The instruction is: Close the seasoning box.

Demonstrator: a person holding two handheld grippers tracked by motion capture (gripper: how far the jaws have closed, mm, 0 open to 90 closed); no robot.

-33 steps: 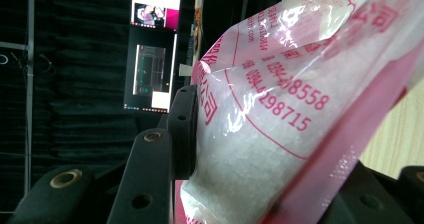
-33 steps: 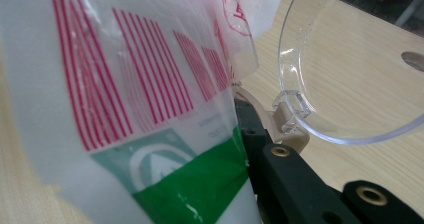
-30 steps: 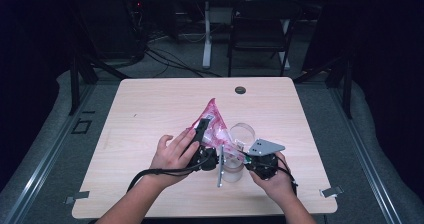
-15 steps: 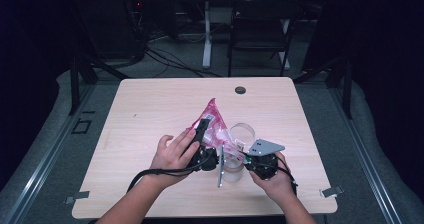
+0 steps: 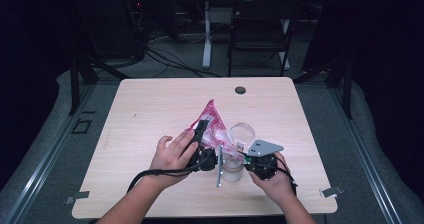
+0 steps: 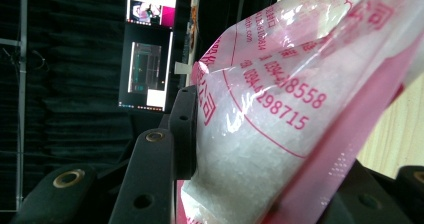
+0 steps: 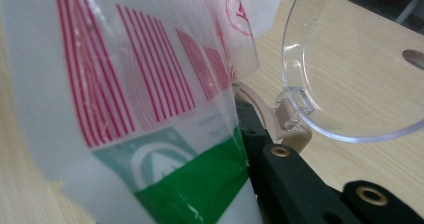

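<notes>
Pink-printed bag [image 5: 212, 121] of white granules sits where it did a second ago, slanted up over the near middle of the counter [image 5: 150, 109], its lower end at the mouth of the clear jar [image 5: 231, 172]. Neither hand has moved and neither grip has altered, so this looks like a held pour. Whether granules are running I cannot tell, and the jar's fill level is not readable.

The left tongs [image 5: 204, 127] are clamped on the bag's upper part, and in the left gripper view a black pad dents the film. The right tongs [image 5: 241, 165] are closed about the jar from its right side, steadying it as far as I can judge. Their near jaw is hidden behind the bag.

The bag is thin, glossy, crinkled film, clear with pink lettering and stripes and a green patch low down. It is limp and bulges where the granules pack. The jar is rigid clear plastic, round, with its hinged lid [image 7: 350, 84] flipped open to the far side.
</notes>
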